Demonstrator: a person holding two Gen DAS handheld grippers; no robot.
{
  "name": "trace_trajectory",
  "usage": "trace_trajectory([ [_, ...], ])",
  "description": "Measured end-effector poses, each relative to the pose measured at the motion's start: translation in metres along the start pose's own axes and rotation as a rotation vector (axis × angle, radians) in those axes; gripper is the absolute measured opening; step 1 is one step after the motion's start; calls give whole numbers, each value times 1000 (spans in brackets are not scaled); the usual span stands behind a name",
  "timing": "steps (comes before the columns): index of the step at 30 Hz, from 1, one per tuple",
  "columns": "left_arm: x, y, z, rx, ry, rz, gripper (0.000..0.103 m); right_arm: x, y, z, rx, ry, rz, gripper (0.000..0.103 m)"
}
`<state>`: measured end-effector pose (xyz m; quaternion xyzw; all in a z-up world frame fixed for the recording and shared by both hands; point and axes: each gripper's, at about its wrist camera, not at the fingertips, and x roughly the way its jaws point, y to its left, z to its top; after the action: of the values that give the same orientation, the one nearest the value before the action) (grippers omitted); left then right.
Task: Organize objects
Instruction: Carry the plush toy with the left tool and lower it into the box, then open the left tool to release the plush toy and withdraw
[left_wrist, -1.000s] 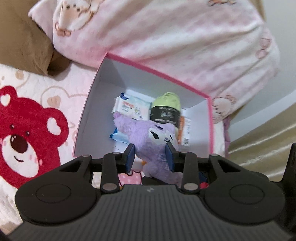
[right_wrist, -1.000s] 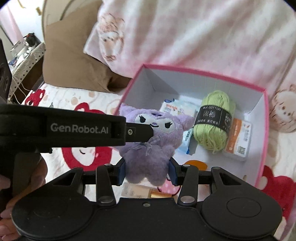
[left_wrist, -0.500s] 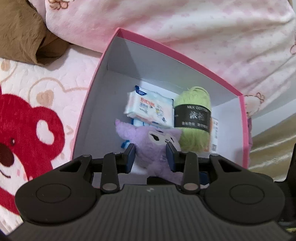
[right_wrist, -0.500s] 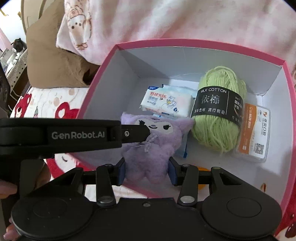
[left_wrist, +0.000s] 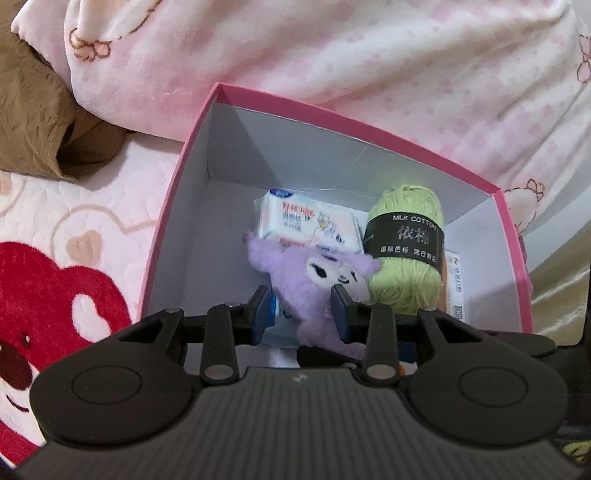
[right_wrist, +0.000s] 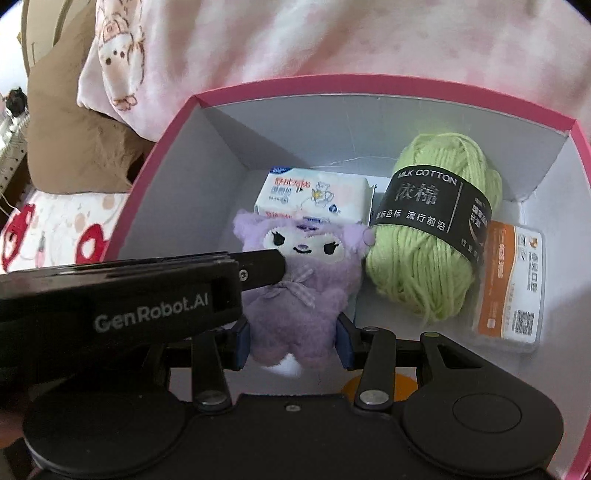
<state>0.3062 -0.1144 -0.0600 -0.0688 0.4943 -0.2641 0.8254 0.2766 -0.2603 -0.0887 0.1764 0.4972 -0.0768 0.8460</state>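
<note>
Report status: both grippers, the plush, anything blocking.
Right gripper shut on purple plush, inside pink box. Left gripper also at plush, grip unclear. Green yarn close beside; tissue pack behind.

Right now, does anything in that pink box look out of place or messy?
Nothing is spilled or damaged. The purple plush, held in the right gripper, overlaps the tissue pack beside the green yarn.

Bedding only. Pink fleece blanket (left_wrist: 332, 66), printed with small cartoon animals, bunched across upper field in both wrist views. Brown pillow (left_wrist: 33, 122) at left, partly tucked under blanket edge. Quilted white bedsheet (left_wrist: 92, 206) below, heart outlines stitched in, large red bear print (left_wrist: 44, 295) at lower left. Gold-beige curtain fabric (left_wrist: 557, 295) at right edge, left wrist view only.
</note>
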Motion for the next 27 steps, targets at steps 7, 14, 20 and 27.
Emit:
trace_trajectory([
  [7,6,-1,-4,40,-20,20,31,9,10,-2,-74,-33,-72,54],
  [14,1,-9,-5,69,-9,44,40,-23,7,-10,-131,-62,-95,74],
  [20,-19,-25,-1,123,19,55,41,-75,-5,-17,-109,-124,-105,74],
  [27,-74,-37,-2,167,5,48,44,-139,0,-26,-118,-191,-116,75],
])
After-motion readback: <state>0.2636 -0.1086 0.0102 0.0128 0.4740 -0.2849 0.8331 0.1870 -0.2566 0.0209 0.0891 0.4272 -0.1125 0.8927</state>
